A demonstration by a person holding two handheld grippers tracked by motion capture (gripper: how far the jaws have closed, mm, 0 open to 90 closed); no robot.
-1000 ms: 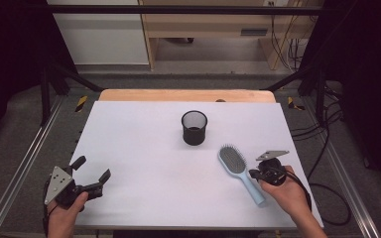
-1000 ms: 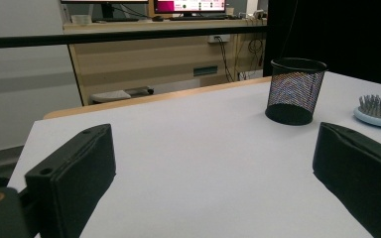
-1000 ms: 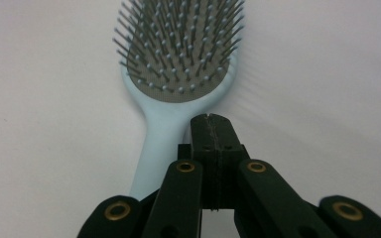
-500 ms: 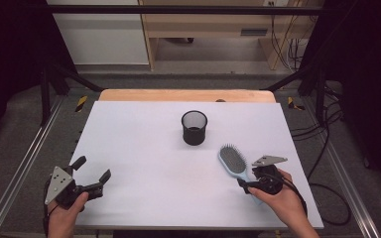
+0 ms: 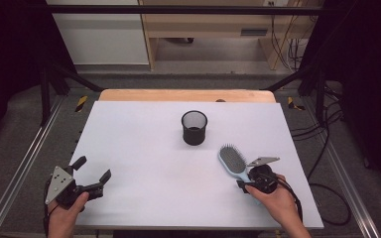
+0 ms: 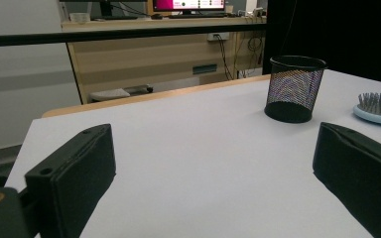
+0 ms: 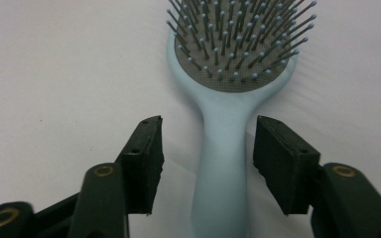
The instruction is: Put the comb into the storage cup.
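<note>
A light blue hairbrush (image 5: 232, 160) lies bristles up on the white table, right of centre, with its handle (image 7: 224, 163) pointing toward the person. My right gripper (image 5: 247, 183) is over that handle and open. In the right gripper view its two jaws stand on either side of the handle with a gap on each side. A black mesh cup (image 5: 194, 127) stands upright near the table's middle. My left gripper (image 5: 94, 168) rests open at the near left with nothing between its jaws. The left gripper (image 6: 213, 148) faces the mesh cup (image 6: 295, 89) and the hairbrush (image 6: 379, 106).
The white table top (image 5: 144, 148) has a wooden strip along its far edge. Metal rails run down both sides. Cables lie on the floor (image 5: 327, 134) to the right. A wooden bench and a cabinet stand beyond the table.
My right gripper has moved left from beside the hairbrush onto its handle, and its jaws now straddle it. The left gripper, the cup and the brush have stayed in place.
</note>
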